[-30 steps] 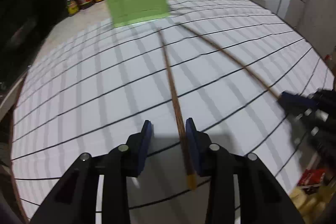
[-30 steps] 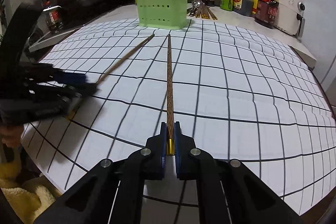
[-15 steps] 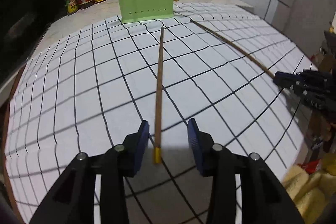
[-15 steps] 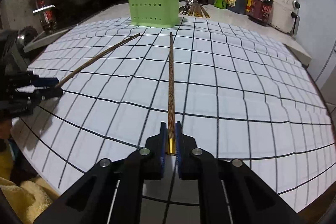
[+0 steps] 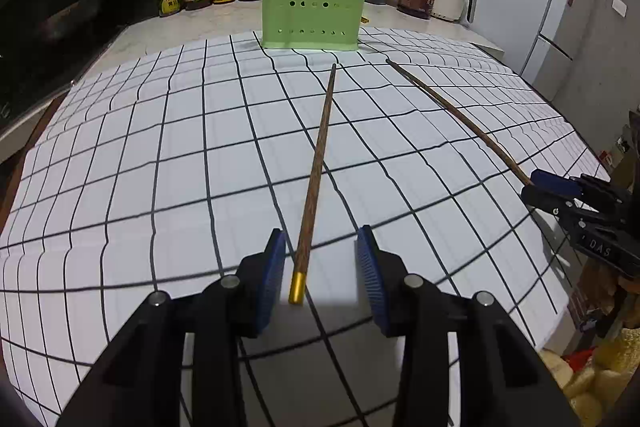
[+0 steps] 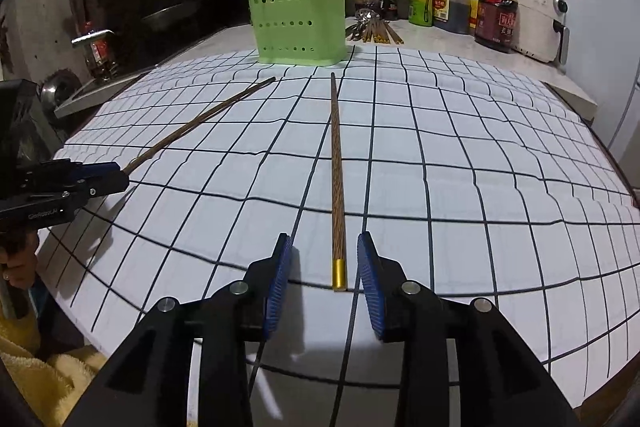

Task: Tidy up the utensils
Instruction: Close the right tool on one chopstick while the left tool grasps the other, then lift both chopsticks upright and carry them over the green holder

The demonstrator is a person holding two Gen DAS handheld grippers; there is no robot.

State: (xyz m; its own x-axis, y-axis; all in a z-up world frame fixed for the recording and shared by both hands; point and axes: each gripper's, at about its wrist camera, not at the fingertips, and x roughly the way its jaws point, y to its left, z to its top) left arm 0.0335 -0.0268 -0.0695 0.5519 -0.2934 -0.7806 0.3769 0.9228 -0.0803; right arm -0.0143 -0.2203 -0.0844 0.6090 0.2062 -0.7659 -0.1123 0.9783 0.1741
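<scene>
Both claws part-open, gripping nothing. Left claw [image 5: 322, 271] straddles chopstick [image 5: 316, 179]; right claw [image 6: 324, 273], jaws just opening, straddles second chopstick [image 6: 336, 179]. Green holder [image 6: 298, 21] at 12 o'clock on counter [image 6: 500, 155].

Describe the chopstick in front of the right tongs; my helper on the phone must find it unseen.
Start at the pale green perforated plastic utensil holder at the back of the black-gridded white mat. Two gold-capped brown wooden chopsticks lie before it. Yours lies straight, its gold cap between the right tongs' open blue pads; the other slants toward the left tongs.
</scene>
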